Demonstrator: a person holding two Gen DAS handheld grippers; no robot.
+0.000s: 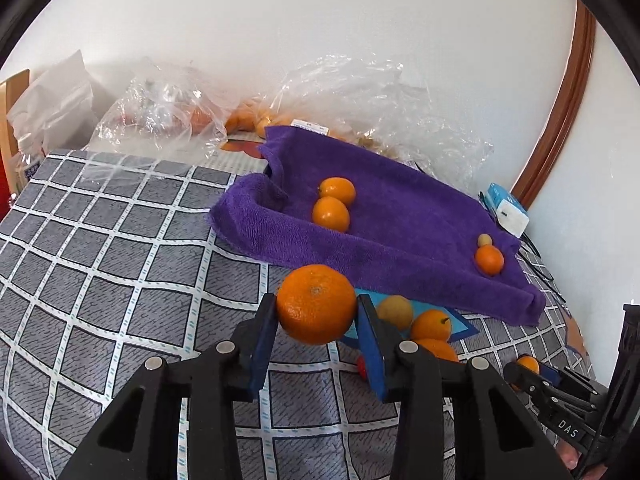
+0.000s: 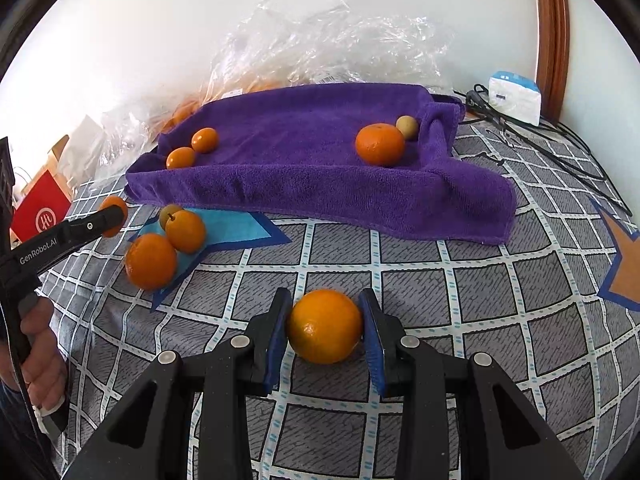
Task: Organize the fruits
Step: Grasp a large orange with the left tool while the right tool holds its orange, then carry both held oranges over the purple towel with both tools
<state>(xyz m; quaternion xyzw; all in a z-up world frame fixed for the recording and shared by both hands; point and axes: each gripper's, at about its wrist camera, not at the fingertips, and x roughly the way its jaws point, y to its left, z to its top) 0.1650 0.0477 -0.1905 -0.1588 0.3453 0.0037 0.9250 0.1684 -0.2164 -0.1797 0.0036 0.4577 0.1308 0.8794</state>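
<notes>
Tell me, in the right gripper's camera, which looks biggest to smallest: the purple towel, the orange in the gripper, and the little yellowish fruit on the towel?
1. purple towel
2. orange gripped by the right gripper; it sits close to the camera, so it looks extra big
3. little yellowish fruit, far back on the towel

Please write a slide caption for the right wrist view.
Right gripper holds an orange between its jaws, facing the purple towel with sorted fruit.

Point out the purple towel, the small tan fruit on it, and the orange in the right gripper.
purple terry towel (image 2: 320, 188), right wrist view, front folded edge.
small tan round fruit (image 2: 408, 126), right wrist view, its middle.
orange (image 2: 325, 326) in right gripper (image 2: 325, 330), right wrist view, its middle.
</notes>
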